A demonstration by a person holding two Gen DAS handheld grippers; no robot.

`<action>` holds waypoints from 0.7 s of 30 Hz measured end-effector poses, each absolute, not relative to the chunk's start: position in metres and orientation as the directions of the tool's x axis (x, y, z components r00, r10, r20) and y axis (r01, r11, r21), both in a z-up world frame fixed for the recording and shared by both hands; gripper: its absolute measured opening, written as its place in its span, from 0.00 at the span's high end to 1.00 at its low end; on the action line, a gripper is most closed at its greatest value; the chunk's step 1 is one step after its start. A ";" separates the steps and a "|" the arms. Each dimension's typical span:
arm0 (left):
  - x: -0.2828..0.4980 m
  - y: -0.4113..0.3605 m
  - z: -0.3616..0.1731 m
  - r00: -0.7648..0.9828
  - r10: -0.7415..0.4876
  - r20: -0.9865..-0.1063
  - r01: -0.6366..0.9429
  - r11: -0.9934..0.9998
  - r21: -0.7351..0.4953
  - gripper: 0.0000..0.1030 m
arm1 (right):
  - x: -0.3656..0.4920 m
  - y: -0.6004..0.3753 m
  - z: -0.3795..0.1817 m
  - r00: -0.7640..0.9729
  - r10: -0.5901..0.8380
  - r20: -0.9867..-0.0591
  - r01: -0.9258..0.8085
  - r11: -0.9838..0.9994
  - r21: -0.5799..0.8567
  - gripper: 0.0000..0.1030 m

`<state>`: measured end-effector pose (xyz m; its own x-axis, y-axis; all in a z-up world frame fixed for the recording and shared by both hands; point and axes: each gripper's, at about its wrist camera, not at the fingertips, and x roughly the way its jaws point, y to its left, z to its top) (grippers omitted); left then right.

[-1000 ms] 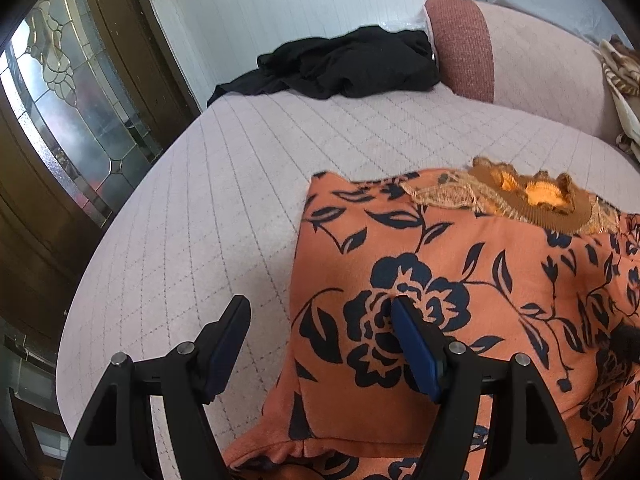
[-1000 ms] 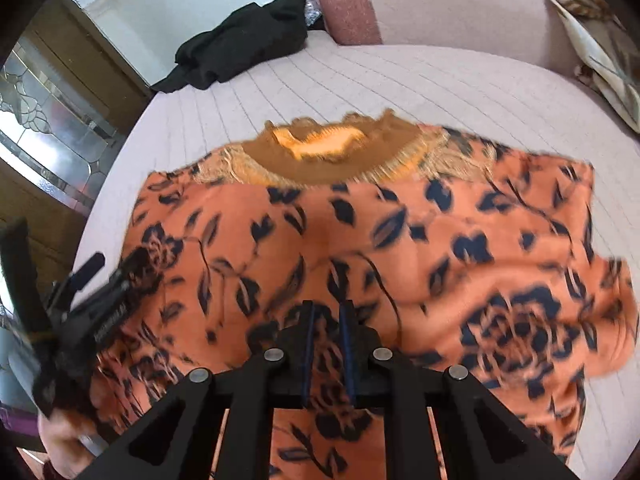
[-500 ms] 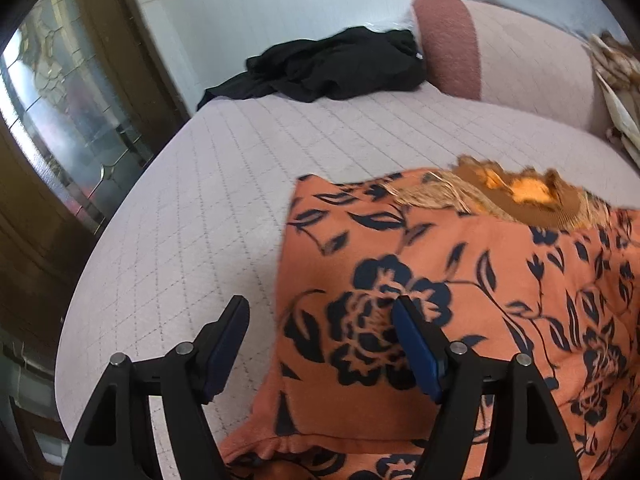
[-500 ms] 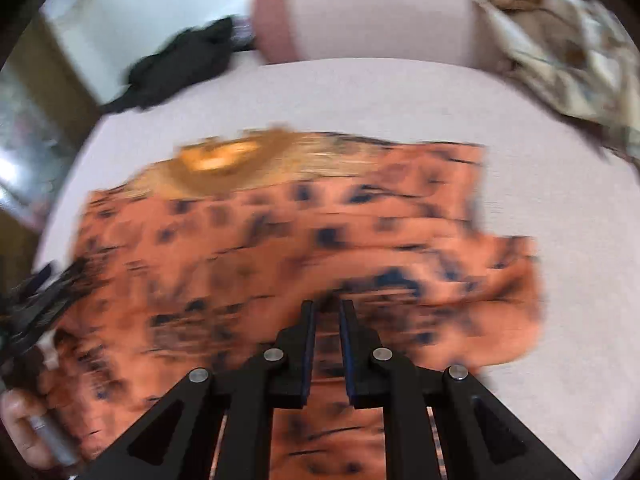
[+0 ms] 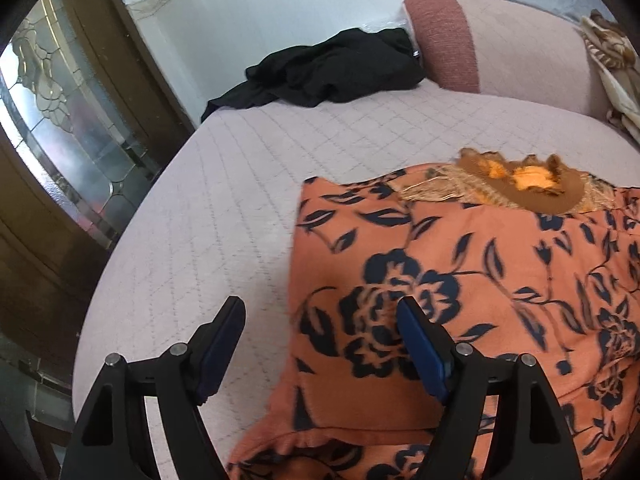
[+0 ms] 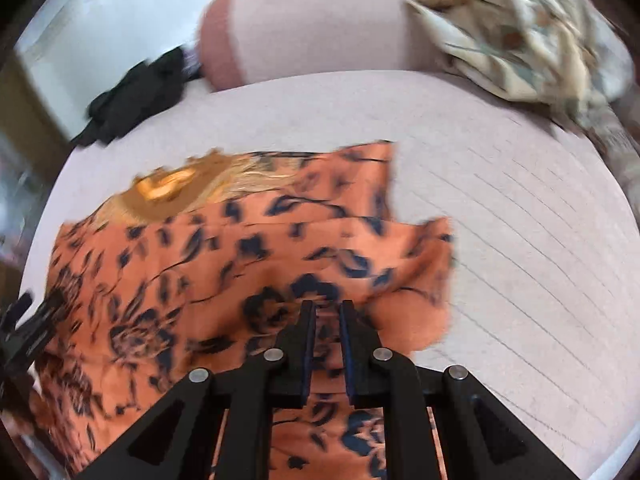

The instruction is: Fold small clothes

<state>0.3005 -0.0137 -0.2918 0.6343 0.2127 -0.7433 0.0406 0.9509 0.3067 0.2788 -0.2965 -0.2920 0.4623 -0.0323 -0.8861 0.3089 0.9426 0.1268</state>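
Our right gripper (image 6: 326, 312) pinched a fold of the orange floral top (image 6: 240, 256); our left gripper (image 5: 320, 340) gaped wide across its left hem. The thin, rumpled top lay on the quilted pink bed (image 5: 240, 184), black garment (image 5: 332, 70) crumpled at twelve o'clock.

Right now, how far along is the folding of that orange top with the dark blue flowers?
Done: the orange floral top lies spread on the quilted pink bed cover, brown neckline away from the grippers. In hand: the right gripper has its fingers nearly together over the near fabric, whose right side looks lifted and blurred; the left gripper is open, straddling the top's left edge. Left: no finished fold shows. The crumpled black garment looks untouched.
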 end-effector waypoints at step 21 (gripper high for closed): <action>0.278 0.004 -0.303 0.621 0.184 -0.762 0.071 0.955 0.289 0.17 | 0.263 -0.294 -0.287 0.423 -0.025 -0.906 0.325 0.937 0.126 0.85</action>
<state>0.2783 0.0039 -0.3026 0.6214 0.1842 -0.7615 0.0707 0.9548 0.2886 0.2634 -0.2943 -0.2872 0.4230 -0.0251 -0.9058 0.3245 0.9375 0.1256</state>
